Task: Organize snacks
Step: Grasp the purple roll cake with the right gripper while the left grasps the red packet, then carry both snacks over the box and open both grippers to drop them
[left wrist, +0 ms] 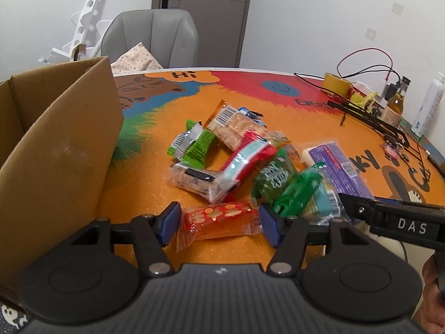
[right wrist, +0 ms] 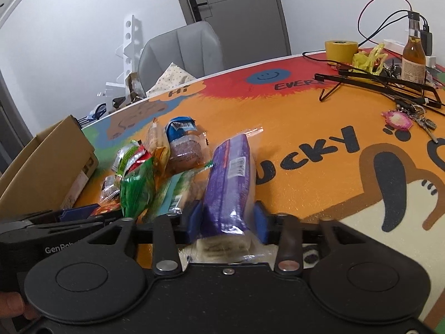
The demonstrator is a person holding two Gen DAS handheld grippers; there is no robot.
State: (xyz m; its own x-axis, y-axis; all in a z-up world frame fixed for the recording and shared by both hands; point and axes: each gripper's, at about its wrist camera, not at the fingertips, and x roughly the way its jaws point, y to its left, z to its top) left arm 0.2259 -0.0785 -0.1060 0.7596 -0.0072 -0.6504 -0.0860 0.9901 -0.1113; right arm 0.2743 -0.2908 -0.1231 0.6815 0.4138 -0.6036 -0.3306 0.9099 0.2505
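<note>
A heap of wrapped snacks [left wrist: 236,153] lies on the colourful table mat. My left gripper [left wrist: 219,222] is open and low over the mat, its blue pads on either side of a red-orange packet [left wrist: 219,218] that lies flat at the near edge of the heap. My right gripper [right wrist: 228,220] is shut on the near end of a long purple packet [right wrist: 230,178], with a pad against each side. The same purple packet [left wrist: 338,167] lies at the right of the heap in the left wrist view. An open cardboard box [left wrist: 55,144] stands at the left.
A grey chair [left wrist: 151,37] stands behind the table. At the far right lie a yellow tape roll [left wrist: 336,83], black wire stands [right wrist: 375,80], cables, a bottle [right wrist: 414,55], keys with a pink charm [right wrist: 397,119] and a white spray can [left wrist: 429,103].
</note>
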